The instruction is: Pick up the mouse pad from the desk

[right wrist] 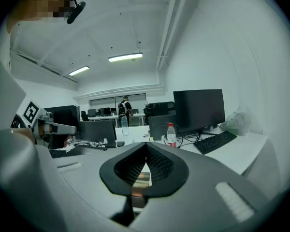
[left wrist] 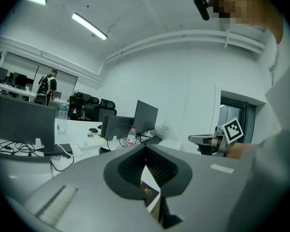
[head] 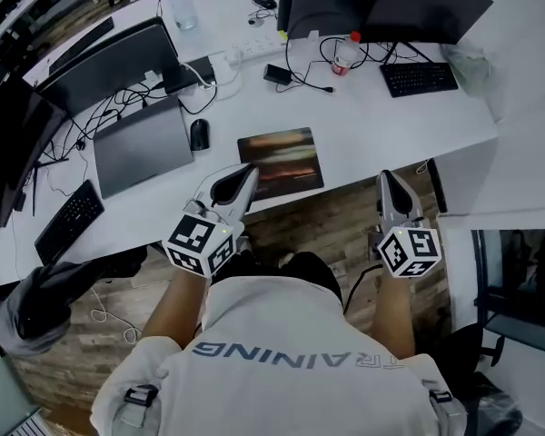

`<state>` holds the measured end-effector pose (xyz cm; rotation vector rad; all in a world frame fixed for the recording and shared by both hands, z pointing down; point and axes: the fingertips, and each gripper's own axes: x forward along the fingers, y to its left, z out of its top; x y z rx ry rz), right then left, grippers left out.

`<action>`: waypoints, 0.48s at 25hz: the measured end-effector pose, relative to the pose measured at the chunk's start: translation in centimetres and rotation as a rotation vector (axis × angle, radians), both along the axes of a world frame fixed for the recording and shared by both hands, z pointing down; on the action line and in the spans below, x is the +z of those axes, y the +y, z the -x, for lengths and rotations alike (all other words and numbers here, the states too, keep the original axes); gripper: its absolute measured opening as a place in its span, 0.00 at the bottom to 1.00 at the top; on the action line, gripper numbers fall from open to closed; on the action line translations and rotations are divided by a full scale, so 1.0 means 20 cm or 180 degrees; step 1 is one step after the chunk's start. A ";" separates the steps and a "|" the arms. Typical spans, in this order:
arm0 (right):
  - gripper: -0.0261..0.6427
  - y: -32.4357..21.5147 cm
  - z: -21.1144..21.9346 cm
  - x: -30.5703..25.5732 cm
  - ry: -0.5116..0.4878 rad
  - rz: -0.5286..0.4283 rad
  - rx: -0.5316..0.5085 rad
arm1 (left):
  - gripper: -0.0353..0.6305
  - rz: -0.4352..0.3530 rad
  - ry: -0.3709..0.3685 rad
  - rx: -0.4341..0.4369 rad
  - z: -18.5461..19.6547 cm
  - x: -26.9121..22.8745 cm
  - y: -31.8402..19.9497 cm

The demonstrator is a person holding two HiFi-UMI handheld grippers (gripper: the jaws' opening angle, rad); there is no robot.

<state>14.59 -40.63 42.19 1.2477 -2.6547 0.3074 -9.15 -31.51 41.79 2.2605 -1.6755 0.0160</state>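
Currently, in the head view, the dark rectangular mouse pad (head: pixel 280 160) with a blurred reddish-brown print lies flat on the white desk (head: pixel 381 125), close to the near edge. A black computer mouse (head: pixel 199 134) and a closed grey laptop (head: pixel 143 145) lie to its left. The left gripper (head: pixel 247 173) points at the pad's near left corner and overlaps that edge; contact cannot be confirmed. The right gripper (head: pixel 388 182) is held over the wooden floor (head: pixel 341 225), off the desk edge and well apart from the pad.

Left gripper view: the left gripper (left wrist: pixel 146 149) has both ribbed black pads meeting at the tips, with nothing clamped. Through the gap behind the tips, a corner of the mouse pad (left wrist: pixel 150 192) shows on the desk below. The right gripper (left wrist: pixel 205 139) appears at the right, level with it. A clear plastic bottle with a red cap (left wrist: pixel 131 135) stands further back.

Right gripper view: the right gripper (right wrist: pixel 146 146) is likewise fully closed and empty. The mouse pad (right wrist: pixel 141 180) shows beneath the tips, lying on the desk. The red-capped bottle (right wrist: pixel 170 135) and a black keyboard (right wrist: pixel 221 141) sit beyond.
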 end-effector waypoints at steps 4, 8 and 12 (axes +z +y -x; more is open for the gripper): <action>0.06 -0.02 0.13 0.09 0.0085 0.0111 -0.0143 | 0.05 0.0038 0.0005 -0.0053 0.10 0.04 -0.04; 0.06 -0.08 0.25 0.13 -0.0050 0.0173 -0.0465 | 0.05 0.0104 -0.0036 -0.0271 0.16 0.06 -0.03; 0.07 -0.20 0.31 0.11 -0.0107 0.0152 -0.0771 | 0.05 0.0174 -0.0023 -0.0524 0.15 0.05 -0.08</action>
